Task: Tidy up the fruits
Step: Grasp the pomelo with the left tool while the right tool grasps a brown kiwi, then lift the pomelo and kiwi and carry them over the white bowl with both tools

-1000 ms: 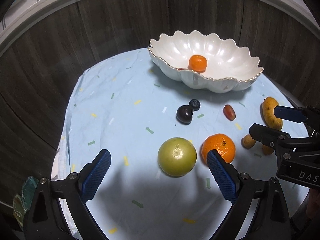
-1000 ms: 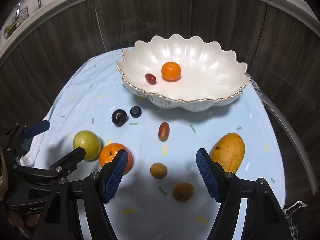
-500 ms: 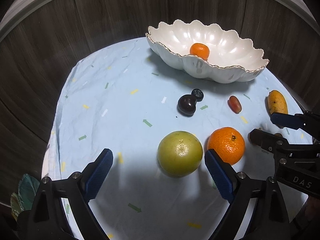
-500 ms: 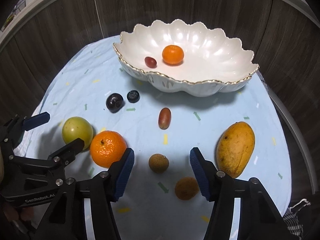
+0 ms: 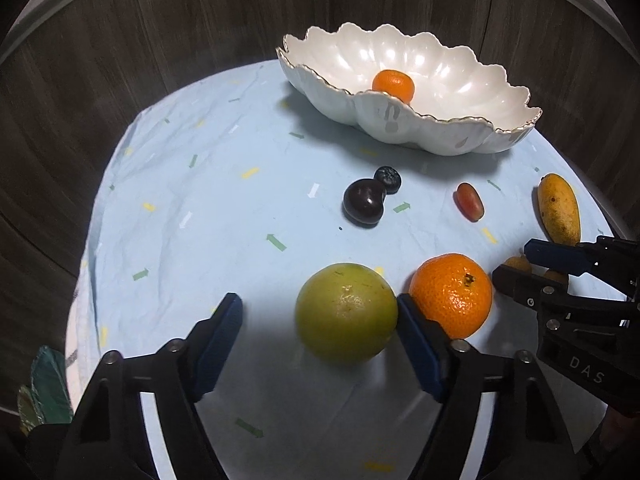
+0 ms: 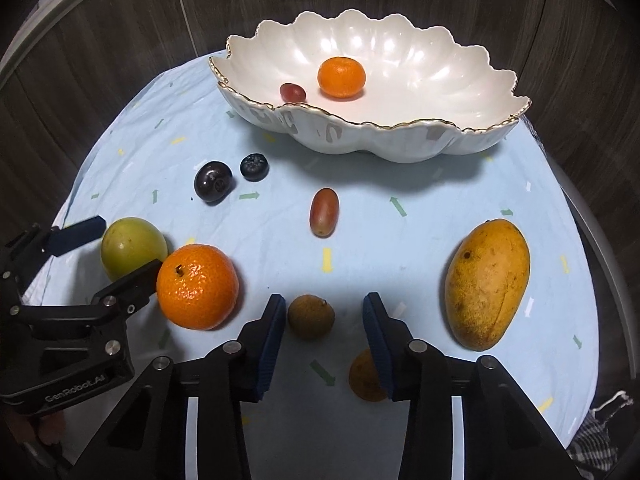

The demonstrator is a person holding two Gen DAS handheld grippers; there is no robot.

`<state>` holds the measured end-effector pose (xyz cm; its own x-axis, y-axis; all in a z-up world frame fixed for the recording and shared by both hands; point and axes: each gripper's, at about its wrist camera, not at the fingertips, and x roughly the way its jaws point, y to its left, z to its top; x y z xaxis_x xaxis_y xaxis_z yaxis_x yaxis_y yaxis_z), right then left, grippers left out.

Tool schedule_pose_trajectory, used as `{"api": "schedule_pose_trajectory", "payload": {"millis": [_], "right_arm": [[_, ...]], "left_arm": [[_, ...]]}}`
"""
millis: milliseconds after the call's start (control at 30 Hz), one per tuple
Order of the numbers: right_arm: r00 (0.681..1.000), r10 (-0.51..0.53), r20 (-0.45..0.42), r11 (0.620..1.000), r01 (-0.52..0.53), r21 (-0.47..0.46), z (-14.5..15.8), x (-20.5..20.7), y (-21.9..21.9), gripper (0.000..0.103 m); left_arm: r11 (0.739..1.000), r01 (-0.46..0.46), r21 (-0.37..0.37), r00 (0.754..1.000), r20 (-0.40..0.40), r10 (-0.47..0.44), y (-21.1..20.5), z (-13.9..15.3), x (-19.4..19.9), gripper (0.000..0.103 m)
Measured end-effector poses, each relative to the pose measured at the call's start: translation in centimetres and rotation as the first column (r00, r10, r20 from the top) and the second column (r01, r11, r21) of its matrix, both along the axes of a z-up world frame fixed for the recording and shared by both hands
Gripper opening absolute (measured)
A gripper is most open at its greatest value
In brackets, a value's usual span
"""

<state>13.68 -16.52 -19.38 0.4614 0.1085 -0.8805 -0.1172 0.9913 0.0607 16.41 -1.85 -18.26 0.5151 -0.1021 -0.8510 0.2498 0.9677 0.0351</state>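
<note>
A round green fruit lies on the light blue cloth between the closing jaws of my left gripper. The right pad touches it and the left pad stands apart. A small brown longan sits between the closing jaws of my right gripper, with a gap on its right side. A large orange rests between the two grippers. The white scalloped bowl at the back holds a mandarin and a red grape.
On the cloth lie a mango at the right, a red grape, a dark plum and a blueberry. A second longan is partly hidden behind my right finger. Dark wood panels surround the round table.
Both grippers have sunk toward the cloth and their jaws have narrowed. The left now straddles the green fruit, the right the longan.
</note>
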Motion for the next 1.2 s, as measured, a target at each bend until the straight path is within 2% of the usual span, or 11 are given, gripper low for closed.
{"api": "schedule_pose_trajectory", "payload": {"millis": [100,167,267,467,1200], "right_arm": [[1.000,0.009,0.002,1.000,-0.009,0.000,0.0,0.1,0.2,0.033],[1.000,0.019,-0.004,1.000,-0.019,0.009,-0.2,0.1,0.3,0.025],[1.000,0.021,0.000,1.000,-0.021,0.006,-0.2,0.1,0.3,0.025],[1.000,0.016,0.000,1.000,-0.016,0.014,0.0,0.0,0.2,0.025],[0.999,0.007,0.039,1.000,-0.008,0.026,1.7,-1.1,-0.1,0.025]], "left_arm": [[1.000,0.003,-0.006,1.000,-0.004,-0.003,-0.1,-0.3,0.1,0.071],[1.000,0.007,-0.008,1.000,-0.008,-0.007,-0.2,-0.5,0.1,0.069],[1.000,0.013,-0.016,1.000,-0.009,-0.014,-0.2,-0.5,0.1,0.064],[0.999,0.042,-0.026,0.999,-0.013,-0.043,-0.8,-0.4,-0.2,0.048],[0.999,0.045,-0.006,0.999,0.011,-0.045,-0.8,0.8,-1.4,0.047]]}}
